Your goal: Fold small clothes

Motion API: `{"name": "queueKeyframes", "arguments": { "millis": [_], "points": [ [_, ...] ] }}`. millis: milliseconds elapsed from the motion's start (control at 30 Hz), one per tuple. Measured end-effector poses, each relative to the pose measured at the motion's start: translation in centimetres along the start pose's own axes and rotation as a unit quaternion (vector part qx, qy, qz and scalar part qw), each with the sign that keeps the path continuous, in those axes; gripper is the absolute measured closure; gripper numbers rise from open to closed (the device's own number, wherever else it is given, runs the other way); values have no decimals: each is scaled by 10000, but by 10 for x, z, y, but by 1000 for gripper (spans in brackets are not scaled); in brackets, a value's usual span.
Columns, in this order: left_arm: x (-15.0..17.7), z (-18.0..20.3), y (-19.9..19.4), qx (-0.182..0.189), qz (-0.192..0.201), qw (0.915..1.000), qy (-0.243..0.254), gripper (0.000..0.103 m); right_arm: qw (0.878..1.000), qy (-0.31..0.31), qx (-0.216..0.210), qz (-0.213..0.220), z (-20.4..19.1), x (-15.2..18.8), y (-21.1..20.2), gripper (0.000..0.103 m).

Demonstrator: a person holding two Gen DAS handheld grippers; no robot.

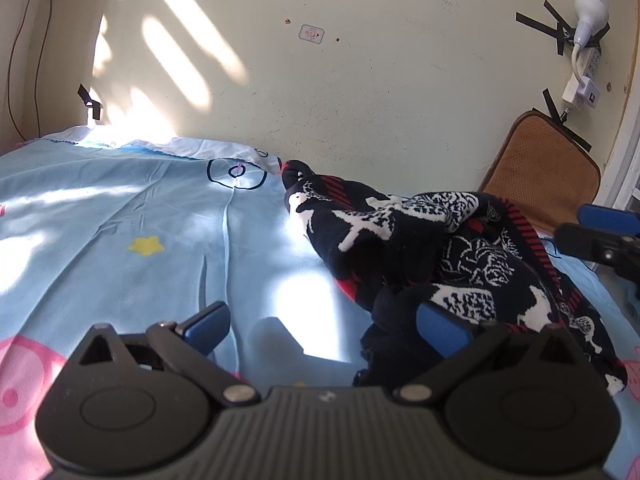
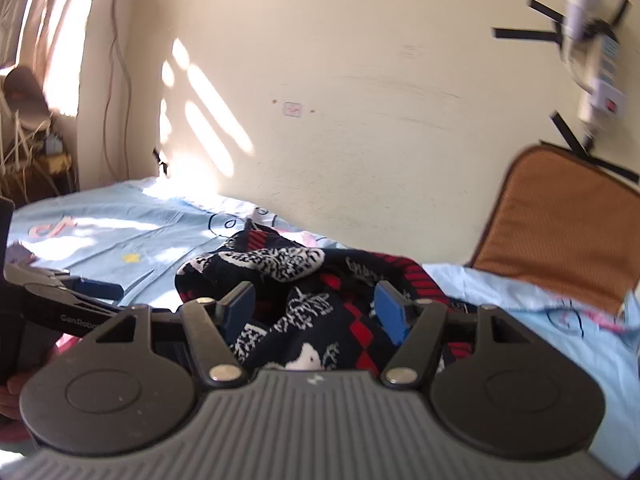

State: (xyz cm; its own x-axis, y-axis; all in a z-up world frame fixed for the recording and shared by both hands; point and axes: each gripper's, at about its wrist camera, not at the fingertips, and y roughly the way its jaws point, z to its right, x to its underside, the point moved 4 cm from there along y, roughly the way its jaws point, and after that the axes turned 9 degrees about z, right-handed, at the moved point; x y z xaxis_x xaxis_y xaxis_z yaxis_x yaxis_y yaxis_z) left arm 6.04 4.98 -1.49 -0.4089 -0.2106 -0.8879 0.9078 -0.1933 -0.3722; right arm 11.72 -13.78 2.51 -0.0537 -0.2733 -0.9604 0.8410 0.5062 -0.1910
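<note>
A dark navy knitted garment (image 1: 440, 248) with white and red patterns lies crumpled on the light blue bed sheet (image 1: 120, 220). My left gripper (image 1: 324, 328) is open just above the sheet, its right pad beside the garment's near edge. My right gripper (image 2: 316, 308) is open, its blue pads either side of the garment (image 2: 304, 304) right below it. The right gripper's fingers (image 1: 600, 236) show at the right edge of the left wrist view. The left gripper (image 2: 80, 292) shows at the left of the right wrist view.
A cream wall (image 1: 360, 100) runs along the bed's far side. A brown cushion (image 1: 544, 172) leans on it at the right, under a taped lamp and power strip (image 1: 588, 40). Cables hang at the far left. A dark stand with clutter (image 2: 36, 152) stands beyond the bed.
</note>
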Motion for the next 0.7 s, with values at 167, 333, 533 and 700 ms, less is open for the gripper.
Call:
{"name": "queueKeyframes", "arguments": {
  "millis": [167,333,533,700],
  "points": [
    [-1,-5,1,64,-22,9999,-145,0,9942,-739,-541,-558,-20,-5,71,34],
    [-1,-8,2,110,-36,9997,-216,2,9820,-1520,-753,-831,-48,2,111,36],
    [-2,-9,2,200,-41,9994,-284,9,9935,-847,-331,-685,-19,-26,112,92],
    [-6,-5,-8,196,300,9992,-147,12,9985,547,-64,-31,31,-76,66,92]
  ]
}}
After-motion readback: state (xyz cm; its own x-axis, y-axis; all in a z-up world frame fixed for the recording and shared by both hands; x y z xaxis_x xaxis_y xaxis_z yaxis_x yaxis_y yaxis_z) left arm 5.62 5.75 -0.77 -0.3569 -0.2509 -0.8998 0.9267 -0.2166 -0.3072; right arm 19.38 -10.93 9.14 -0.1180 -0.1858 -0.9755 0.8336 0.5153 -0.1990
